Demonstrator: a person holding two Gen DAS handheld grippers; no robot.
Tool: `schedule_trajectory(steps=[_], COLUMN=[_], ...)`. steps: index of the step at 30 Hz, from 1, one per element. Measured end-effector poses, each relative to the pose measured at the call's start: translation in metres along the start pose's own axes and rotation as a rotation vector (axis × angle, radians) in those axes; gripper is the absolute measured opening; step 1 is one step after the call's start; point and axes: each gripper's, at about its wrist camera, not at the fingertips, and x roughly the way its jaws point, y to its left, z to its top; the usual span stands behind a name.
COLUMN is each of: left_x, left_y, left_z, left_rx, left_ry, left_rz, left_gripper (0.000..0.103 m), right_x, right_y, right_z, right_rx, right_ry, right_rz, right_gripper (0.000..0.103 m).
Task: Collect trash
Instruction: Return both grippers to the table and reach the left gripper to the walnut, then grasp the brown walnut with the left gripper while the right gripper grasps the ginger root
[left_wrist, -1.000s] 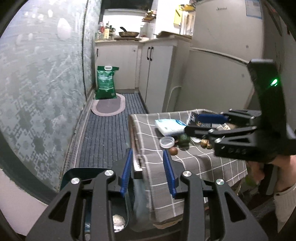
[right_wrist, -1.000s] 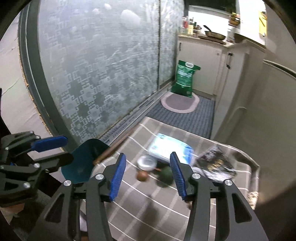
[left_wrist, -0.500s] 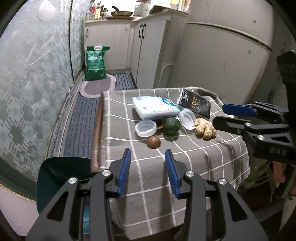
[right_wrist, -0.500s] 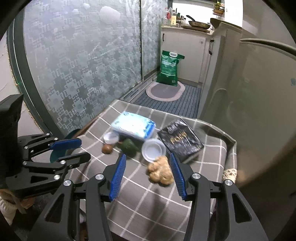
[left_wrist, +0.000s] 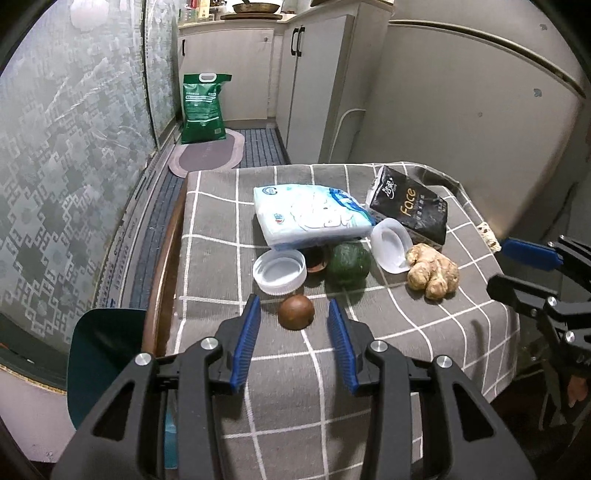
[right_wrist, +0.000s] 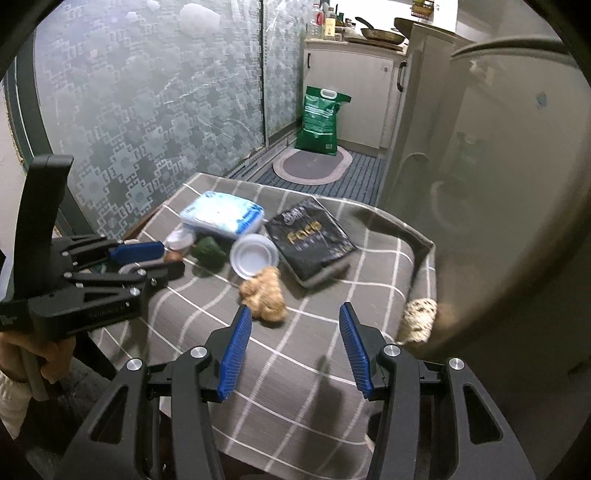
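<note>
Left wrist: round brown nut (left_wrist: 296, 312), glossy, lying on checked cloth (left_wrist: 406, 325).

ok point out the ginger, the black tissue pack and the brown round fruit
ginger (left_wrist: 433, 272), left wrist view, middle of the knobbly root
black tissue pack (right_wrist: 309, 238), right wrist view, centre of its printed top face
brown fruit (left_wrist: 296, 312), left wrist view, middle of its rounded top

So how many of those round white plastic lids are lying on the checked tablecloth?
2. One round white plastic lid lies flat beside the small brown round fruit; the other leans tilted between the dark green fruit and the knobbly ginger root. More could hide behind the packets.
</note>
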Motion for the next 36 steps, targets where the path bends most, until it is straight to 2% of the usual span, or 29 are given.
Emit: schedule_trajectory(steps=[4,6,7,8,13,17,22,31,33,36], left_x=[0.002,0.002,0.002,0.002,0.001,-0.001,-0.005,-0.022,-0.026,-0.032], left_y=[-0.005,-0.005,-0.004,-0.003,0.001,0.003,0.005,0.013,0.015,0.018], left_z=[0.001,0.001,0.001,0.001,0.003,0.004,0.003,-0.002,-0.002,-0.003], left_rx=[0.013,0.009,0.004,-0.001,-0.016,-0.034,-0.041,-0.035,-0.029,-0.028], left_ry=[-0.010,-0.014,-0.016,-0.018,-0.019,-0.020,-0.026,-0.062,-0.072,-0.083], left_rz=[0.036,0.048,0.055,0.060,0.048,0.029,0.018,-0.016,-0.023,-0.030], left_gripper=[0.040,0.033,0.025,0.021,0.021,0.021,0.021,0.021,0.021,0.021], right_x=[0.008,0.011,0.012,0.012,0.018,0.022,0.030,0.048,0.050,0.049], right_y=[-0.003,-0.001,0.000,0.000,-0.002,0.002,0.008,0.018,0.020,0.023], right_z=[-0.007,-0.011,-0.012,-0.013,-0.012,-0.008,-0.002,0.007,0.008,0.011], right_rx=[-0.017,-0.038,-0.044,-0.045,-0.024,-0.020,-0.024,-0.032,-0.031,-0.004], right_ry=[0.026,0.027,0.027,0.018,0.004,0.001,0.010,0.023,0.027,0.043], right_rz=[0.003,0.000,0.002,0.015,0.087,0.119,0.105,0.105,0.100,0.107], right_gripper=[0.053,0.065,0.065,0.065,0.065,0.060,0.059,0.046,0.032,0.030])
